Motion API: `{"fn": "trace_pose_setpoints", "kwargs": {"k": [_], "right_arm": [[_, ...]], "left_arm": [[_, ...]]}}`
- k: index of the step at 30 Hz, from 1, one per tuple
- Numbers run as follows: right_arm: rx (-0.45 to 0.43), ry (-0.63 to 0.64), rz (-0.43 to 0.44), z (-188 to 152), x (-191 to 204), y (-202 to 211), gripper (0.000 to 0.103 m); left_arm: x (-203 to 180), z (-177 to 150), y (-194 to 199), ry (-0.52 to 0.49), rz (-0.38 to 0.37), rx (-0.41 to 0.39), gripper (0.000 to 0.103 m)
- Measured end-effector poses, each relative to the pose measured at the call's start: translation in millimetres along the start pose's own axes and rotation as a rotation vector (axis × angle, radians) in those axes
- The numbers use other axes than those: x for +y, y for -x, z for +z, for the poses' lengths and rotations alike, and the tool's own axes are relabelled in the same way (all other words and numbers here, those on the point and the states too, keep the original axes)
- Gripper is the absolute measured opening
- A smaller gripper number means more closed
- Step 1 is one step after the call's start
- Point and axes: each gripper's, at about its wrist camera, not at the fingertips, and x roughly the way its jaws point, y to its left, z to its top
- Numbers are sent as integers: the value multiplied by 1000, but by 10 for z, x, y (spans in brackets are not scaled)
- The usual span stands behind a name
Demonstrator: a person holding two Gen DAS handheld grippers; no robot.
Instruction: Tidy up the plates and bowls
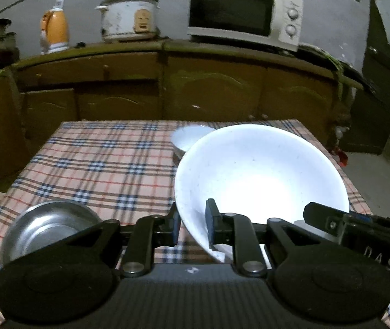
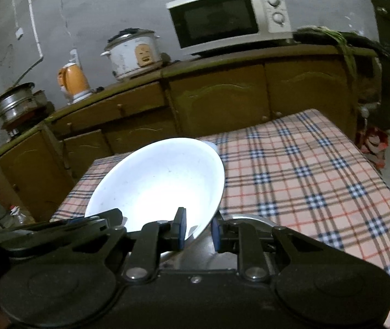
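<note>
A dim kitchen: a grey wall, brown cabinets [image 1: 167,82] along the far side with a microwave [image 1: 244,13], a rice cooker [image 1: 128,17] and an orange kettle [image 1: 54,28] on top. Nearer stands the bench [image 1: 99,164], covered in a plaid cloth.

A big white bowl [image 1: 258,172] is held over the right part of the bench between the two tools. It is round, so it has no long axis; its open side faces up and is tipped towards the cameras, far rim higher than the near one. The left gripper [image 1: 192,226] has its jaws nearly closed, pinching the bowl's near left rim, one pad inside and one outside. The right gripper [image 2: 197,229] is likewise clamped on the near right rim.

A second white dish [image 1: 189,137] sits on the bench just behind the bowl, partly hidden. A steel bowl [image 1: 47,224] rests upright at the bench's near left corner.
</note>
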Motion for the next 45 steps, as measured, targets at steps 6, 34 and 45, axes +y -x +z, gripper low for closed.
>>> {"fn": "trace_pose_setpoints", "kwargs": {"k": [6, 34, 45], "right_arm": [[18, -36, -36, -99, -243, -26, 25], [142, -137, -65, -613, -804, -471, 24], [153, -129, -54, -625, -816, -346, 25]], "left_arm": [[-155, -108, -133, -32, -33, 28, 20], [-383, -497, -661, -129, -63, 176, 22], [-400, -562, -589, -142, -85, 188, 24]]}}
